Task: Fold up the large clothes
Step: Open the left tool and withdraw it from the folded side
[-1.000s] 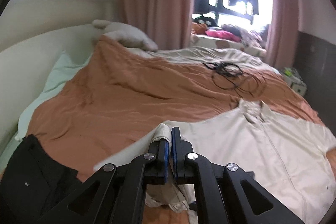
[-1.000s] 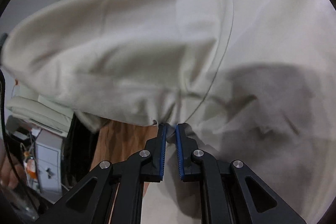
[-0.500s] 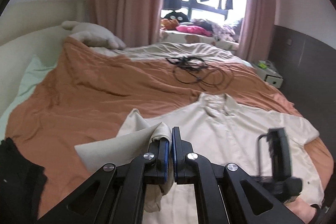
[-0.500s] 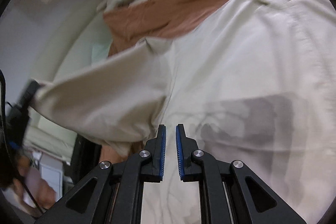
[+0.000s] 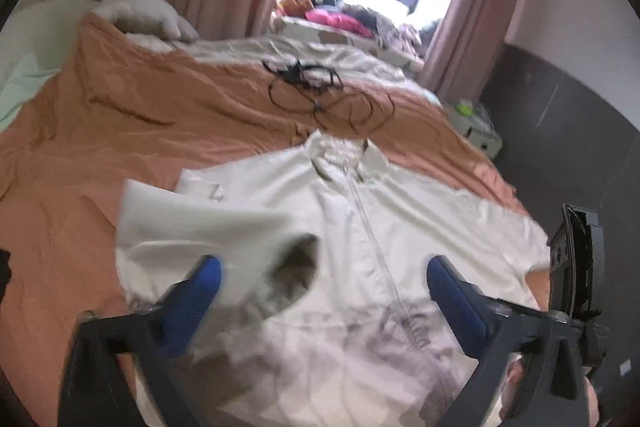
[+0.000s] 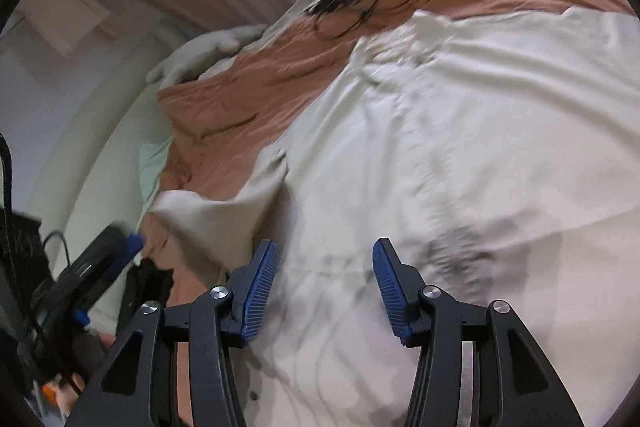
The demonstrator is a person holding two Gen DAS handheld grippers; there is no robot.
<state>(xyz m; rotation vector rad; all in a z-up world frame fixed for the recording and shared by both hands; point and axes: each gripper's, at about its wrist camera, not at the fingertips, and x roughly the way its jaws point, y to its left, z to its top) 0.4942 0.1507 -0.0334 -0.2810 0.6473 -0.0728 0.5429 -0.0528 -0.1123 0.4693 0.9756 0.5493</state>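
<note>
Cream zip-front jacket (image 5: 400, 211) lies flat on the orange bedspread (image 5: 140, 131), directly ahead of both grippers. Left gripper (image 5: 320, 279): jaws just sprung wide apart, released sleeve (image 5: 192, 227) between them. Right gripper (image 6: 324, 283): jaws just parted, empty, above the jacket. Bare bedspread left of the sleeve edge; black cable (image 5: 316, 95) beyond the collar.

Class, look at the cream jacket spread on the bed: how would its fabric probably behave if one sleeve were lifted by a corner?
The cream jacket probably goes floppy: its folded-over sleeve sags and creases rather than holding shape. It looks light, lying thin over the orange bedspread. The rest would likely drag along, since sleeve and body are one piece.
</note>
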